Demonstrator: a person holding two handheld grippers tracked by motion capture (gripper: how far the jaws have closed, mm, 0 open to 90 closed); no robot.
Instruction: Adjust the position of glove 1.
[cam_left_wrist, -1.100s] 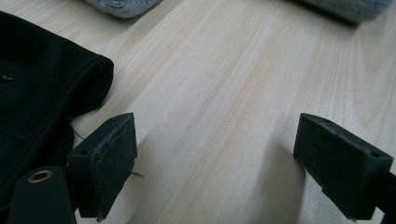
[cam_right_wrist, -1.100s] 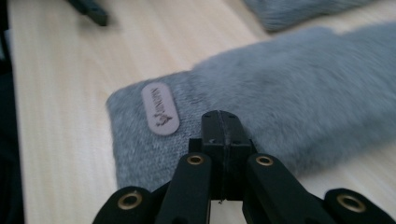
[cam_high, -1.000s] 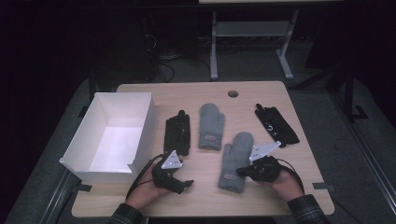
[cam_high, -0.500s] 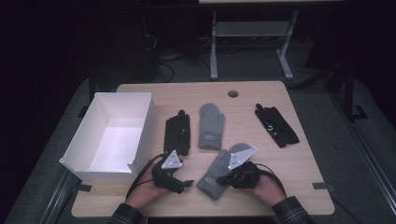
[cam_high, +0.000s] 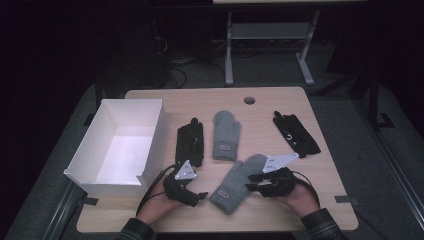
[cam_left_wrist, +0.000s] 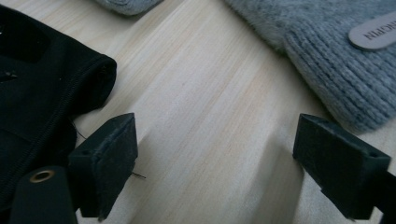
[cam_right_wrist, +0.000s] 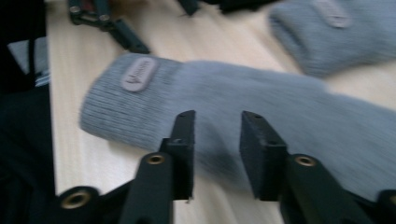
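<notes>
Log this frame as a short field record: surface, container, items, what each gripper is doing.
surface: wooden table
container: white box, at the table's left, open on top
items: near grey mitten lying at a slant; far grey mitten lying straight; black glove beside the box; second black glove at the right
left gripper: jaws wide open, low over bare wood between the black glove and the near mitten
right gripper: jaws have just been opening, a gap between them, poised over the near mitten, not gripping it

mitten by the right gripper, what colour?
Grey knit, with a small grey label patch near the cuff. The mitten shows best in the right gripper view.
</notes>
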